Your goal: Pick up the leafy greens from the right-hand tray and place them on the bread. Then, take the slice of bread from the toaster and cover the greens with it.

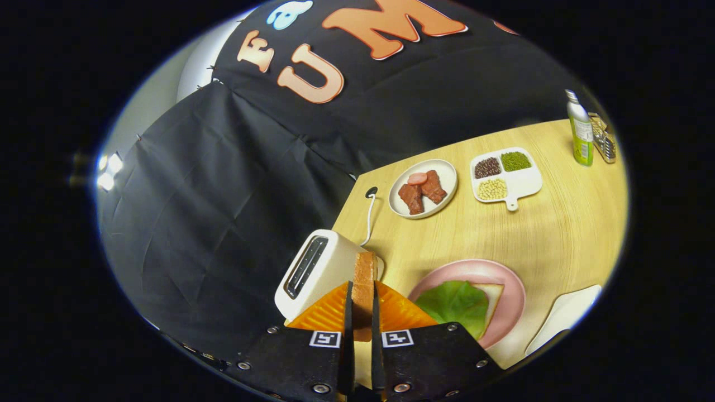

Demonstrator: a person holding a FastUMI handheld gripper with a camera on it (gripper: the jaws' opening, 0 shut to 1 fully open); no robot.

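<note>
Bread slice point(364, 282) pinched edge-on in the closed jaws of the gripper point(361, 312), beside the toaster point(313, 271).
Likely light, stiff and crumbly, best gripped gently across its faces; lettuce leaf point(455, 301) already covers the bread on the pink plate point(511, 290).

Golden-brown bread slice point(364, 282); white toaster point(318, 271) with dark slots; pink plate point(505, 279) carrying green leafy greens point(455, 301). Pale wood-grain counter point(558, 229). White divided tray point(528, 181) of dark brown, green and cream beans. Green bottle point(581, 137).
</note>
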